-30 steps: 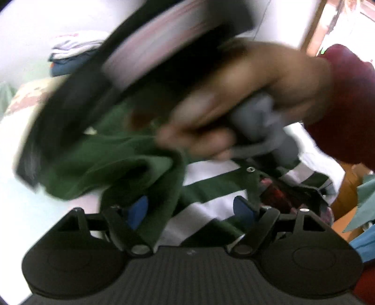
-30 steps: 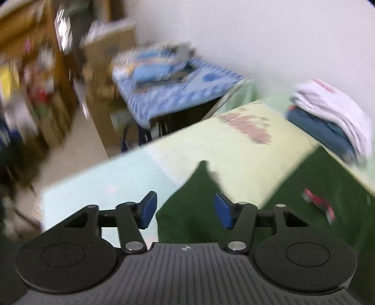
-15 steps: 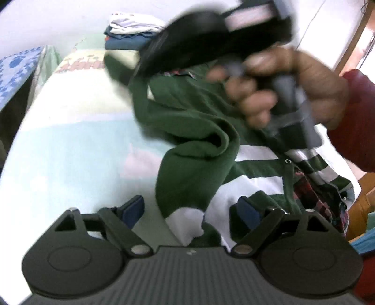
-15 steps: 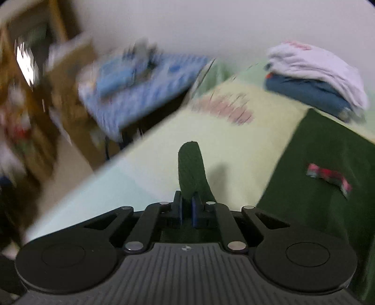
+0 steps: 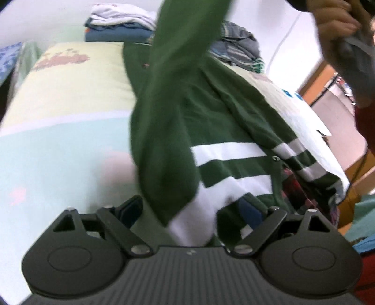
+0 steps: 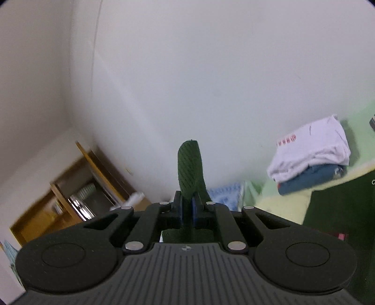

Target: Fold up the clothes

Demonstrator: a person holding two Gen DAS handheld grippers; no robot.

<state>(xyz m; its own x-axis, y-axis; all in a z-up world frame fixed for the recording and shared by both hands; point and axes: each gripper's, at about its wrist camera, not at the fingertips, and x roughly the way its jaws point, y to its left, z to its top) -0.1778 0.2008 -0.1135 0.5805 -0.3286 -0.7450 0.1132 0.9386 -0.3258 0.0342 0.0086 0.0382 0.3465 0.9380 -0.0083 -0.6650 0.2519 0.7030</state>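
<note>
Green knit cloth fills both views: a green shirt with 2 white stripes lies spread on the bed, whose sheet is pale yellow and light blue. One sleeve of it is lifted and hangs down from the top of the left wrist view, its white cuff end dangling between the pads of the left gripper. That gripper's jaws stand spread wide, and the pads do not press on the cloth. The right gripper has its jaws pressed together on a fold of the sleeve, and a green tip sticks up past its blue pads against the white wall. The person's right hand shows at the upper right of the left wrist view. A stack of folded clothes, white on top of blue, sits at the far end of the bed near the wall. A second heap of grey and striped clothes lies beyond the shirt. A wooden shelf stands in the room's corner.
</note>
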